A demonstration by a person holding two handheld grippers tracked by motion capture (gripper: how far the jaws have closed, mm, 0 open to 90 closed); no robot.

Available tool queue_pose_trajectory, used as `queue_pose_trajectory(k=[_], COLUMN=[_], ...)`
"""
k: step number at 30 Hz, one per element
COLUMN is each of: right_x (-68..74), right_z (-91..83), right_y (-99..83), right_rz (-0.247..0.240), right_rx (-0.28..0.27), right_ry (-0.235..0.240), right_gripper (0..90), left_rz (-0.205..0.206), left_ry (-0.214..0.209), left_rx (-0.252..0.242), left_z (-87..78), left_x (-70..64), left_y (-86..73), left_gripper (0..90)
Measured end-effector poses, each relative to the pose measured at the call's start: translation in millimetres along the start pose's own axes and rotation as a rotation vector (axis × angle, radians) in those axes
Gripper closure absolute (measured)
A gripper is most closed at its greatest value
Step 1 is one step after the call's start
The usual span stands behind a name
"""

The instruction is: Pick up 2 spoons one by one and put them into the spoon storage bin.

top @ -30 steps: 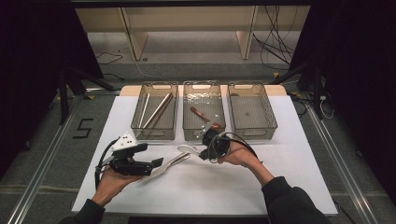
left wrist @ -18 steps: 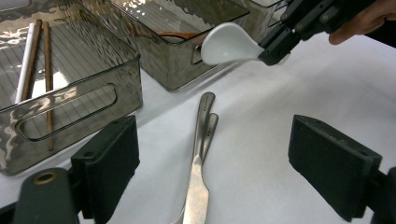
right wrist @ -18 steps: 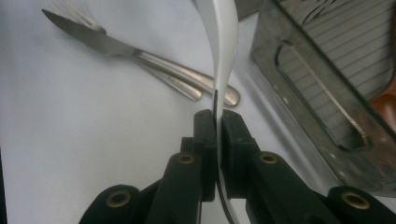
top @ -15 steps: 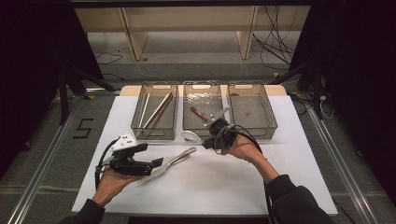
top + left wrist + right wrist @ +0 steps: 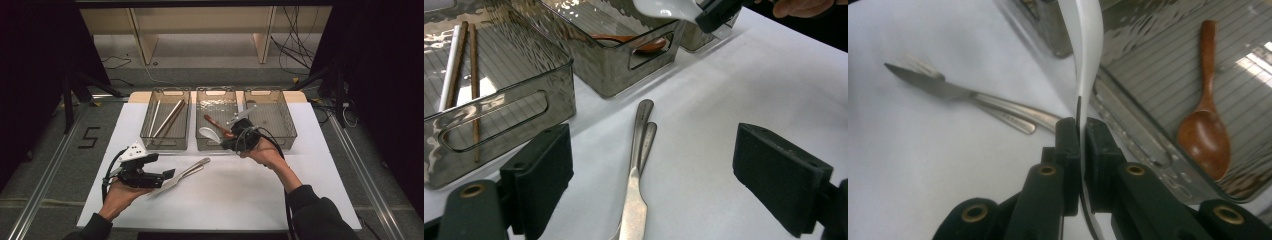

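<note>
White spoon clamped over the middle bin.

The right gripper (image 5: 1079,145) has its jaws pressed onto the handle of the white spoon (image 5: 207,133), whose bowl juts out ahead of it above the near wall of the middle bin (image 5: 216,145), where a brown wooden spoon (image 5: 1205,127) lies. The left gripper (image 5: 651,180) rests with jaws wide apart, two metal utensils (image 5: 636,165) lying on the table between them.

My white spoon (image 5: 1087,45) looks glossy and smooth; the knife (image 5: 634,210) is brushed metal, the brown spoon (image 5: 1205,132) polished wood, the bins (image 5: 165,142) clear ribbed plastic.
</note>
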State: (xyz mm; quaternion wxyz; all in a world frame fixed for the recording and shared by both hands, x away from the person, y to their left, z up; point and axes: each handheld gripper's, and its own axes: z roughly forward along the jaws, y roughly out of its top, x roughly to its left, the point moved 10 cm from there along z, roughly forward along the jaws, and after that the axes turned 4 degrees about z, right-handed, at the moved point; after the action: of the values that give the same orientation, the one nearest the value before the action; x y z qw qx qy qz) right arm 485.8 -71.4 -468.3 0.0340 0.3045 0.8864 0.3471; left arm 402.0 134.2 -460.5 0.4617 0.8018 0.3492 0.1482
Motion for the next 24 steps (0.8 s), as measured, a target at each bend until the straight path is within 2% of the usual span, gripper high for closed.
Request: queue_pose_trajectory(k=[7, 10, 14, 21, 24], right_x=[-12.5, -20.0, -31.7, -48.8, -54.8], right_z=[-8.8, -11.6, -10.8, -5.5, -0.6], right_y=[10.6, 14.0, 22.8, 45.2, 50.5], right_rz=[0.021, 0.054, 0.09, 0.114, 0.14], right_rx=[-0.041, -0.051, -0.069, -0.073, -0.071], right_ry=[-0.038, -0.055, -0.073, -0.114, -0.13], right_gripper=[86.3, 86.3, 86.3, 86.3, 86.3], left_rz=[-0.001, -0.004, -0.004, -0.007, -0.006], left_ry=[0.002, 0.003, 0.003, 0.002, 0.003], left_rx=[-0.002, -0.003, -0.004, -0.007, -0.008], left_z=[-0.5, 0.0, 0.1, -1.0, -1.1], left_x=[1.2, 1.5, 1.1, 2.1, 1.7], left_y=[0.0, 0.0, 0.4, 0.3, 0.5], left_gripper=[15.8, 15.8, 15.8, 15.8, 15.8])
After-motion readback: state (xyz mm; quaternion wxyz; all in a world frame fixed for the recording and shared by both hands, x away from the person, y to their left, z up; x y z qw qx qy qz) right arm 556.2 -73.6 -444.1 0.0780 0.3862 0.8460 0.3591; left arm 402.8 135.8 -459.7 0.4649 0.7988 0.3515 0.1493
